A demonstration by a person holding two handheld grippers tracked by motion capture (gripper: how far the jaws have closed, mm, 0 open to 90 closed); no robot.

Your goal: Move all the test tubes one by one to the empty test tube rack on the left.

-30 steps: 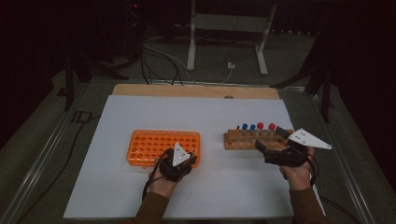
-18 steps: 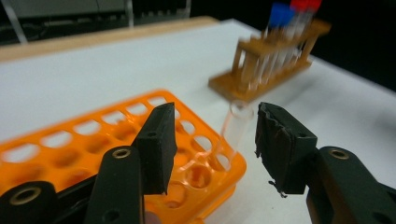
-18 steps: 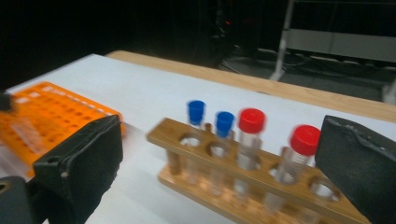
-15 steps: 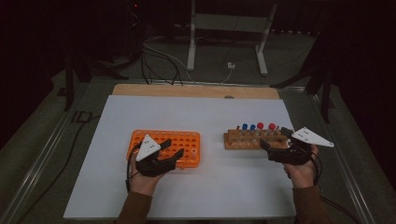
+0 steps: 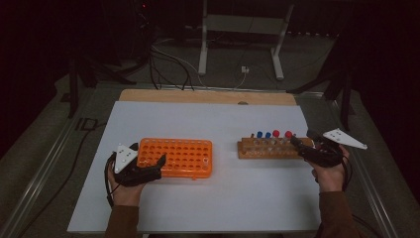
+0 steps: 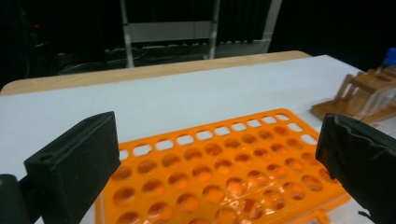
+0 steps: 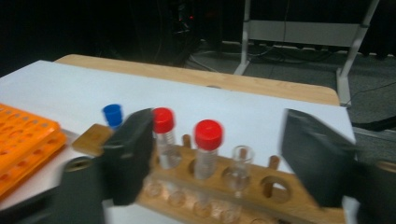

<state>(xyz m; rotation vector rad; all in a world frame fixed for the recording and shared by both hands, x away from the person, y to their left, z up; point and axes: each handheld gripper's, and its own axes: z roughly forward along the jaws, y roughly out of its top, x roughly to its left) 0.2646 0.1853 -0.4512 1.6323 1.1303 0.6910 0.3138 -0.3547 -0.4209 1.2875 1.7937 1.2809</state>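
Darkness swallows everything beyond the white table (image 5: 208,198), so only a pale metal stand (image 5: 242,29) and some floor cables can be made out back there.

On the table, largest first: one orange rack (image 5: 176,157), its near corner hidden behind my left claw (image 5: 148,167) in the high view and its lower edge cut off in the left gripper view. It has many holes, too many and too cropped to count, and I see no tubes in those facing me.

One wooden rack (image 5: 270,148) stands well apart to the right, its right end covered by my right claw (image 5: 298,140). From above I count four caps: two blue caps (image 5: 263,134) and two red caps (image 5: 282,134). In the right gripper view, which is blurred, I make out one blue cap, two red-capped tubes (image 7: 208,149) and one uncapped clear tube (image 7: 239,169).

My left claw has just been opening and stands wide over the orange rack's left end, nothing between its jaws. My right claw has just been closing, jaws apart around the tubes at the wooden rack, pressing on none that I can see.

No writing is readable anywhere.
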